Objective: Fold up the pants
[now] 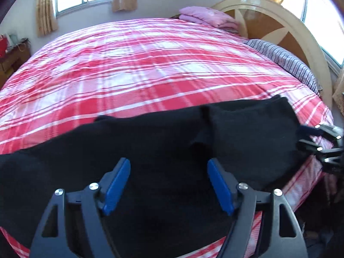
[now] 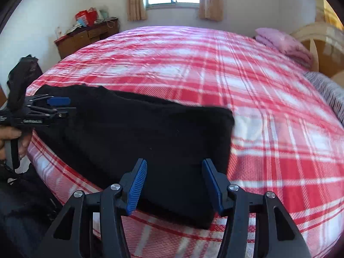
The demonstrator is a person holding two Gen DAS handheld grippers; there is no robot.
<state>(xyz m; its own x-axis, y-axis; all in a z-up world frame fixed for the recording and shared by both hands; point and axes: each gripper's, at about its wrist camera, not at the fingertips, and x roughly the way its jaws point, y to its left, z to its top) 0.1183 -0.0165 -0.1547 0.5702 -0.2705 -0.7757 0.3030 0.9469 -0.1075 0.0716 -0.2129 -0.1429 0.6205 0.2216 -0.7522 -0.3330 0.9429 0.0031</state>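
Left wrist view: the left gripper (image 1: 168, 185) hangs over the black pants (image 1: 150, 146), its 2 blue pads spread apart with only dark cloth showing beneath the gap and nothing pinched. The pants lie along the near edge of the bed (image 1: 150, 64), their long axis running side to side across the picture, so the jaws point across the garment, not down its length. At the far right edge the right gripper (image 1: 322, 144) sits at that end of the cloth; whether it touches the fabric cannot be told from here.

Right wrist view: the right gripper (image 2: 174, 185) also has its 2 pads apart, hovering above the squared-off end of the pants (image 2: 139, 133), which look already doubled into a thick band. The cloth lies between and below the pads but they do not press on it. At the left, the left gripper (image 2: 62, 105), held by a hand (image 2: 13, 142), is at the opposite end. Each hand is thus nearest its own end, so the next fold likely means carrying one end along the long axis toward the other.
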